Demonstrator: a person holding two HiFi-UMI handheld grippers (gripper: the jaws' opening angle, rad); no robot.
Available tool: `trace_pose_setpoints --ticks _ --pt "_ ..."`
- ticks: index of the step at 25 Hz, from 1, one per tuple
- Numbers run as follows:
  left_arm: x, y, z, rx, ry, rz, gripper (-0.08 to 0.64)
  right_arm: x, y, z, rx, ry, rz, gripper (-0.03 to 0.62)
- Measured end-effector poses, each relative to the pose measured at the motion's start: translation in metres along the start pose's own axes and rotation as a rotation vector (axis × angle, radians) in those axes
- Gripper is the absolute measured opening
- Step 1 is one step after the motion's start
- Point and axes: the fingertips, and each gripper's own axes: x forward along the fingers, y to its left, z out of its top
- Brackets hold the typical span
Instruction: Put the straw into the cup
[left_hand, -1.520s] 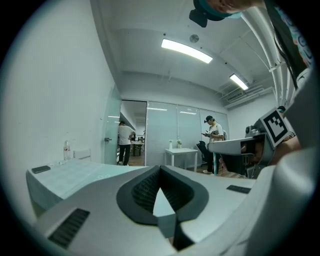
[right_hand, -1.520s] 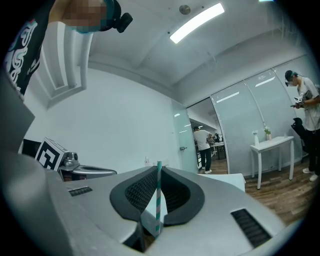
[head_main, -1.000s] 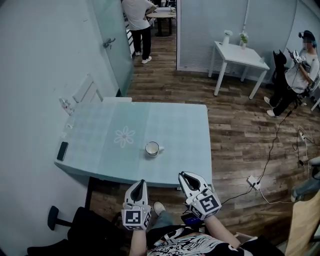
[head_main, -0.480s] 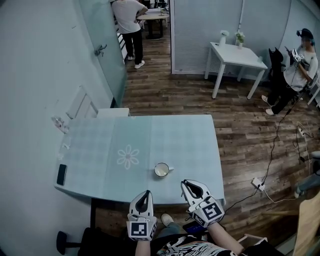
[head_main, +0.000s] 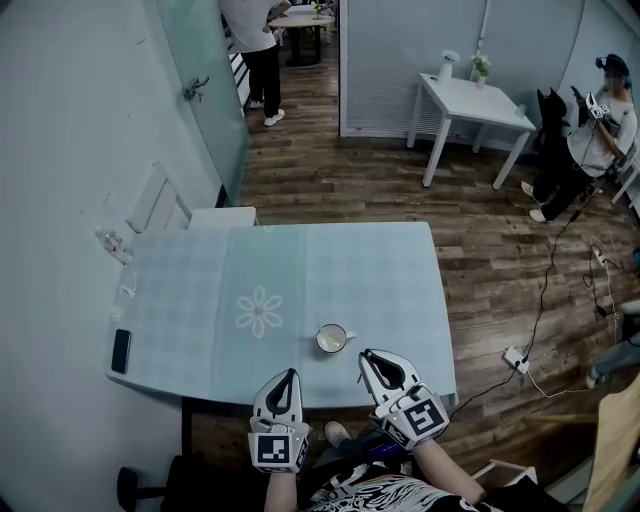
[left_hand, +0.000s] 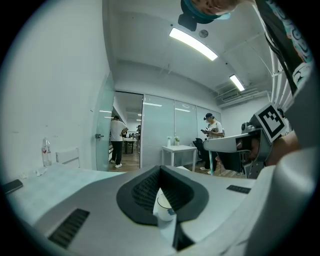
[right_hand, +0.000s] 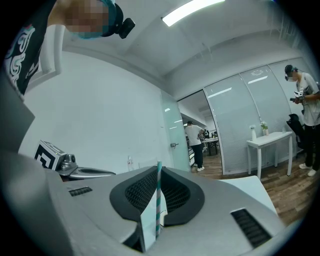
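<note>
A white ceramic cup (head_main: 331, 339) stands on the pale glass table (head_main: 380, 270), close to its near edge. Just beside the cup on the near right, the right gripper (head_main: 372, 360) is clamped on an upright teal-and-white striped straw (right_hand: 158, 195). Near-left of the cup, the left gripper (head_main: 287, 376) has its jaws together on nothing.

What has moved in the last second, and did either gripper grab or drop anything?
Both came forward toward the cup. The left gripper and right gripper had their tips at the table's near edge and now reach over it. No grab or release shows, and the right one holds the straw. The cup stays beside the flower print.
</note>
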Motion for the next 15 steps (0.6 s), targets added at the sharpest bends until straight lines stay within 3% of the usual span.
trace_pose_setpoints --ticks 15 --pt "0.035 0.018 0.016 0.004 -0.007 0.048 0.012 0.034 -0.024 0.023 0.005 -0.041 0.028 0.041"
